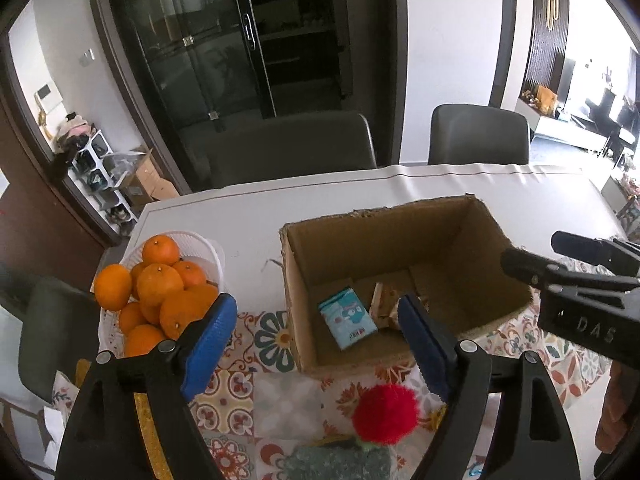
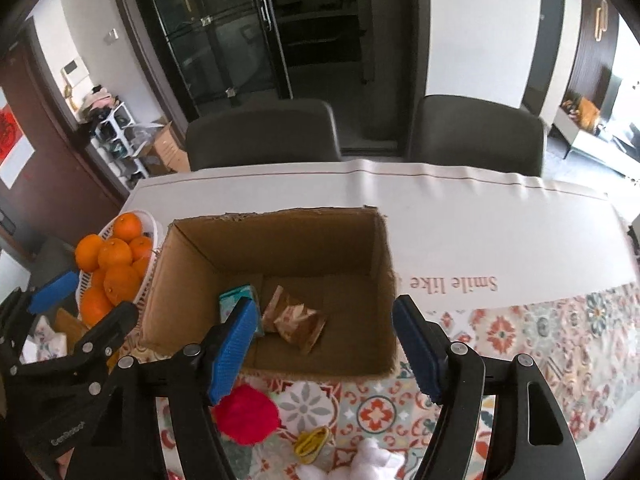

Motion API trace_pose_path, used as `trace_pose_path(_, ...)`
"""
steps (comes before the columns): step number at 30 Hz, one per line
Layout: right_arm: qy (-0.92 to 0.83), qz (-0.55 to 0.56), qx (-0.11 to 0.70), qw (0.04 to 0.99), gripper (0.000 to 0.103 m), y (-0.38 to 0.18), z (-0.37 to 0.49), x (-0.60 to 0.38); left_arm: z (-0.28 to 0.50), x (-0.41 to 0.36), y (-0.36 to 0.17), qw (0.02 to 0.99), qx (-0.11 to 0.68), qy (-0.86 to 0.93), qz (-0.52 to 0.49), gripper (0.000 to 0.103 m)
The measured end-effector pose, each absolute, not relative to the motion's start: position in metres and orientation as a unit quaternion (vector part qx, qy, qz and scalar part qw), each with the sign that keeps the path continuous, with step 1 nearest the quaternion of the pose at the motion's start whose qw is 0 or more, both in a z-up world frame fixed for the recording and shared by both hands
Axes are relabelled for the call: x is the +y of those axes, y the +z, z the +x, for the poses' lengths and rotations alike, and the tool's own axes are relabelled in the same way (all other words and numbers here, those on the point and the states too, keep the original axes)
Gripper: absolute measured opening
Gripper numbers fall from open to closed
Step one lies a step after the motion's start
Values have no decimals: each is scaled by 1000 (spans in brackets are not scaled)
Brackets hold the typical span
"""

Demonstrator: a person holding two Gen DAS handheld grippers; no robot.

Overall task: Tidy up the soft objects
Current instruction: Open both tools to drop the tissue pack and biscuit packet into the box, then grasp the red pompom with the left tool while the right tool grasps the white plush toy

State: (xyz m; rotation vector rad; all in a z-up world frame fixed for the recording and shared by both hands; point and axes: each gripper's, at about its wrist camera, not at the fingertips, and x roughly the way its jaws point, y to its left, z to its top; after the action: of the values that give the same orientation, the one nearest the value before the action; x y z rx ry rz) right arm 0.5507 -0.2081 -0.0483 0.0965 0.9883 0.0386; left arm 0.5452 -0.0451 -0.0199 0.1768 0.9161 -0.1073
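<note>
Ana: Left wrist view shows the left gripper (image 1: 316,344) with its blue pads spread wide and nothing between them, hanging over the near wall of the cardboard box (image 1: 404,276). The tissue pack (image 1: 348,317) and a crumpled snack wrapper (image 1: 386,307) already lie on the box floor.

Ben: And the right gripper (image 2: 324,342) stands spread and empty too, over the same near wall. The soft things left out sit on the patterned cloth (image 2: 520,332) just in front of the box: a red pom-pom (image 2: 247,414), a small yellow item (image 2: 313,442), and something white and fluffy (image 2: 374,462) at the bottom edge.

Ana: The pom-pom is the risk. It is light and round, so a pad brushing it could roll it away before the jaws close.

Ben: The two grippers are close together as well; both reaching for the same spot could knock fingers.

Ana: A low pass might also catch the box rim and shove it toward the basket of oranges (image 1: 154,292) just beside it.

Ben: There is a greenish fuzzy thing (image 1: 340,462) below the pom-pom, possibly joined to it; it is too blurred to tell.
</note>
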Motion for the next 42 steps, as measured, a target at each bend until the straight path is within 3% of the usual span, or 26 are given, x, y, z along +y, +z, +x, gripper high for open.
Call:
trace_pose_path(12, -22, 39, 487, 872, 71, -46, 498, -215, 504, -46, -25, 886, 449, -73, 94, 85)
trace_pose_path(42, -99, 145, 620, 765, 71, -174, 458, -246, 493, -75, -145, 814, 557, -123, 110, 85)
